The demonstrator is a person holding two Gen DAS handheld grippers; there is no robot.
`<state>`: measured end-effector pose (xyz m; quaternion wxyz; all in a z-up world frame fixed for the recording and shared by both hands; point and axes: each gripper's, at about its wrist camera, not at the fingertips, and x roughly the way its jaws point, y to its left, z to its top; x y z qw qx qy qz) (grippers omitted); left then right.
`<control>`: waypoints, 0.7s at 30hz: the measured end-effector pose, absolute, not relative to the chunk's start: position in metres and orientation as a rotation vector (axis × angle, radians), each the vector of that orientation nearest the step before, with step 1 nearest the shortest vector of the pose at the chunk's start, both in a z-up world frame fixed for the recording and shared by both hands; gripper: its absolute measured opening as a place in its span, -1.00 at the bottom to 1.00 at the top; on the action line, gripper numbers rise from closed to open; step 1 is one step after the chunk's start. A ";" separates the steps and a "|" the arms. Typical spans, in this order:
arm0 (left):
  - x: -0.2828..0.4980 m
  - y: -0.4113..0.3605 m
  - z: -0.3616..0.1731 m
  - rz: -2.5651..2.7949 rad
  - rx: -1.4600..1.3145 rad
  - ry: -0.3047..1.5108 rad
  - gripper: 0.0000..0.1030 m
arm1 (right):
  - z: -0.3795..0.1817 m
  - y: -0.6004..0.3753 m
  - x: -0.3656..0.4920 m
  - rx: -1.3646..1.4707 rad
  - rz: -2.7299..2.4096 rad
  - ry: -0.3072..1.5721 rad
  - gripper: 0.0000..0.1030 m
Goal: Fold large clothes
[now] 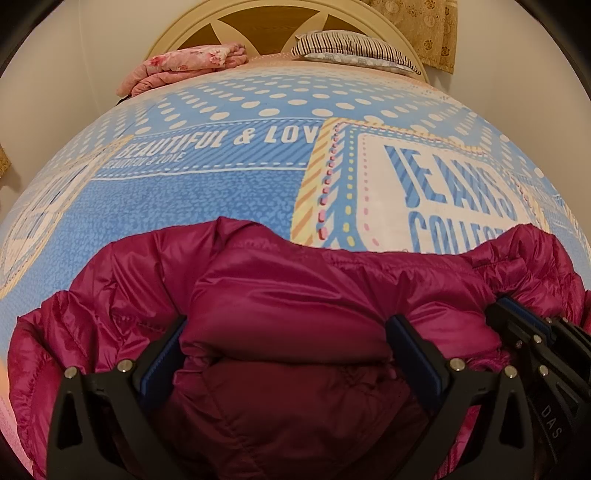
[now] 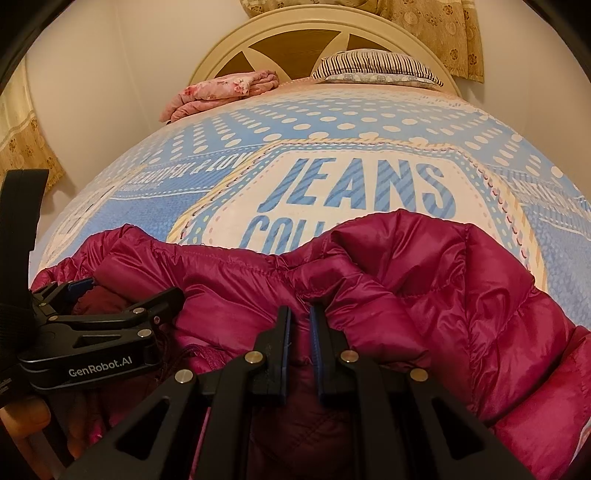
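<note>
A magenta puffer jacket [image 1: 295, 295] lies bunched at the near end of the bed; it also fills the lower right wrist view [image 2: 424, 288]. My left gripper [image 1: 286, 325] is open wide, its fingers astride a thick fold of the jacket. It shows at the left of the right wrist view [image 2: 122, 295]. My right gripper [image 2: 300, 314] is shut on a fold of the jacket, its fingers nearly together. It shows at the right edge of the left wrist view [image 1: 517, 314].
The bed has a blue dotted cover [image 1: 221, 184] printed with "JEANS". A folded pink floral blanket [image 1: 184, 66] and a striped pillow [image 1: 354, 48] lie by the cream headboard [image 2: 325, 33]. Patterned curtains [image 2: 443, 29] hang behind.
</note>
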<state>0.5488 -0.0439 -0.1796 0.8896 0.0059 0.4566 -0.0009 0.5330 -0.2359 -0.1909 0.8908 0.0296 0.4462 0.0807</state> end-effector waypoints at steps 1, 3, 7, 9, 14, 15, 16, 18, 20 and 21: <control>0.549 -0.044 -0.180 -0.002 0.012 0.948 1.00 | -0.191 -0.236 0.533 0.061 0.167 0.926 -0.80; 0.549 -0.044 -0.180 -0.002 0.013 0.948 1.00 | -0.191 -0.236 0.533 0.066 0.169 0.927 -0.80; 0.549 -0.044 -0.180 -0.002 0.013 0.948 1.00 | -0.191 -0.235 0.533 0.063 0.166 0.927 -0.80; 0.549 -0.044 -0.180 -0.001 0.015 0.949 1.00 | -0.191 -0.234 0.533 0.055 0.163 0.928 -0.80; 0.550 -0.044 -0.180 0.001 0.021 0.949 1.00 | -0.191 -0.233 0.533 0.045 0.159 0.929 -0.80; 0.550 -0.044 -0.180 0.000 0.021 0.949 1.00 | -0.191 -0.233 0.533 0.043 0.158 0.929 -0.80; 0.550 -0.045 -0.180 0.000 0.022 0.950 1.00 | -0.191 -0.233 0.533 0.042 0.157 0.930 -0.80; 0.550 -0.045 -0.180 0.001 0.026 0.951 1.00 | -0.191 -0.233 0.534 0.036 0.155 0.932 -0.80; 0.552 -0.042 -0.179 -0.015 0.015 0.956 1.00 | -0.190 -0.233 0.534 0.033 0.158 0.935 -0.79; 0.553 -0.040 -0.177 -0.034 0.004 0.958 1.00 | -0.187 -0.235 0.534 0.037 0.166 0.941 -0.79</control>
